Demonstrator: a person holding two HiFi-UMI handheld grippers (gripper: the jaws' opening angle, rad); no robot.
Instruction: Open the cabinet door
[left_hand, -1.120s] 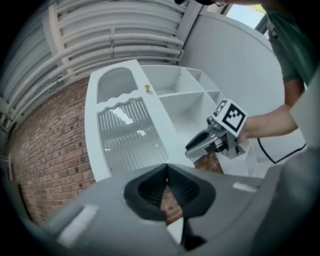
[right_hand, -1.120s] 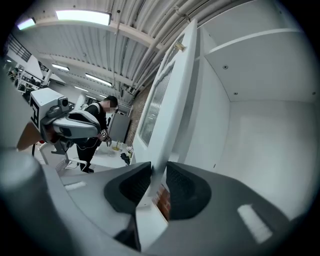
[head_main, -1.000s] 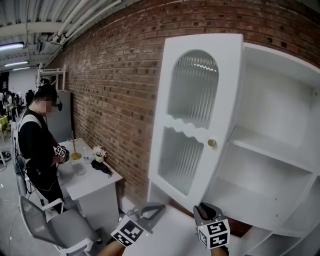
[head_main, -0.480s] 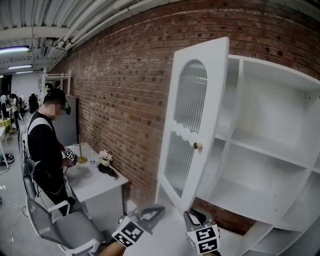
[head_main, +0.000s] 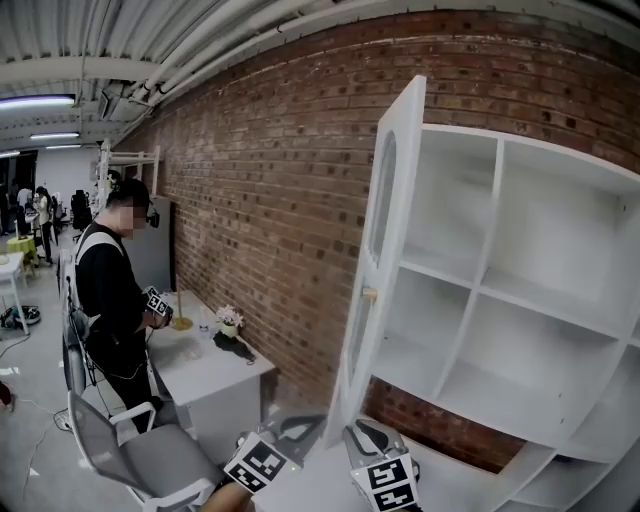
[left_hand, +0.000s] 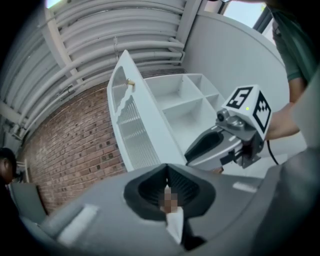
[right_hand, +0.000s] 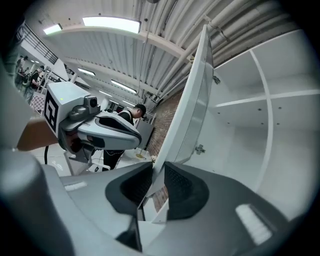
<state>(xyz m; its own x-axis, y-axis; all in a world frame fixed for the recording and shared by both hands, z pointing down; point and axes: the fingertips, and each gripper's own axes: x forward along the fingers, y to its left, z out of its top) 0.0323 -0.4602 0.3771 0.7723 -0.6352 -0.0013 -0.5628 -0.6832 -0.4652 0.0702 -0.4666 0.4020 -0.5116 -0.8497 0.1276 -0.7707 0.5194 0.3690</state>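
The white cabinet door with ribbed glass panes and a brass knob stands swung out, nearly edge-on in the head view. Behind it, the white cabinet's shelves are bare. My right gripper is at the door's bottom corner. In the right gripper view the door's lower edge runs between the closing jaws of the right gripper, whose pads touch it on both sides. My left gripper hangs just to the left, shut and holding nothing. The left gripper looks at the door's front.
A brick wall runs behind the cabinet. At the left a person in black stands at a white desk with small items on it. A grey office chair stands in front of the desk.
The door has swung from facing me to nearly edge-on, opening wider. My right gripper moved left along with its bottom edge. The view shifted so more of the shelves show.
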